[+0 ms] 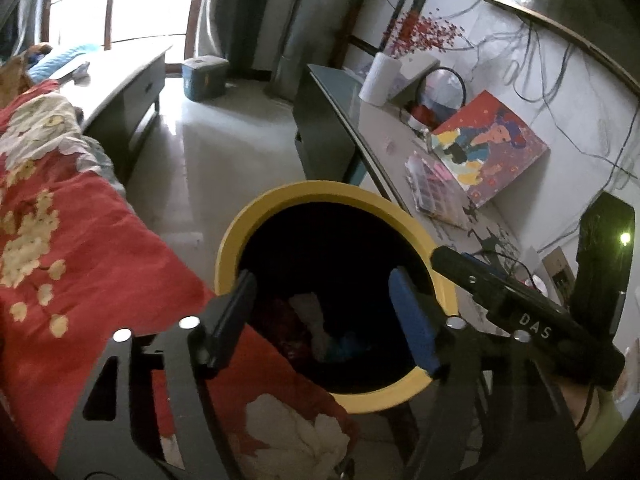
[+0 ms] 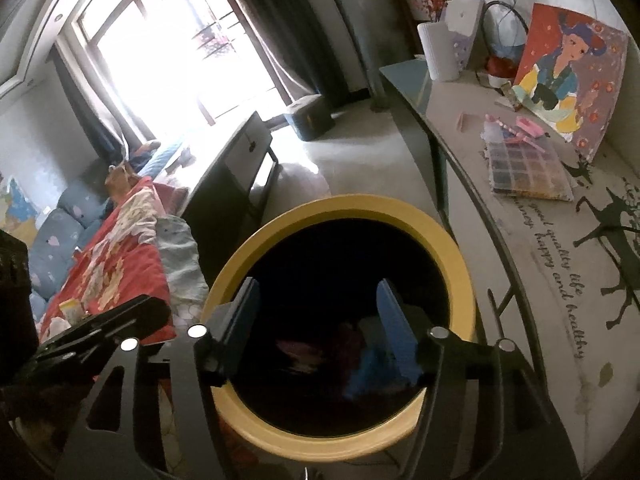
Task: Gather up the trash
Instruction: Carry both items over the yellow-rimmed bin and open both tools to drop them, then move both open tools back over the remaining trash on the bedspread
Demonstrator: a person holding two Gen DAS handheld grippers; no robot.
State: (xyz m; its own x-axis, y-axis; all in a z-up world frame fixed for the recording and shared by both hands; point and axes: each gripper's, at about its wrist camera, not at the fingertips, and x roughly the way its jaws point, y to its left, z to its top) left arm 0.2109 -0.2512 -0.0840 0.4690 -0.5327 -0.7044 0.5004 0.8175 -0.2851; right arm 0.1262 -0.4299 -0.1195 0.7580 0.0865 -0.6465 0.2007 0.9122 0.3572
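Observation:
A round bin with a yellow rim (image 1: 240,232) stands on the floor between the bed and the desk; it also shows in the right wrist view (image 2: 352,204). Its inside is dark, with white, red and blue scraps (image 1: 320,328) at the bottom, seen too in the right wrist view (image 2: 360,352). My left gripper (image 1: 324,280) hovers over the bin mouth, open and empty. My right gripper (image 2: 316,284) also hovers over the mouth, open and empty. The right gripper's black body (image 1: 520,312) reaches in from the right in the left wrist view.
A red floral quilt (image 1: 80,240) lies on the bed at left. A desk (image 2: 560,240) at right carries a bead box (image 2: 528,168), a painting (image 2: 568,68) and a white vase (image 2: 438,50). A dark cabinet (image 2: 240,160) and a blue box (image 1: 206,76) stand by the window.

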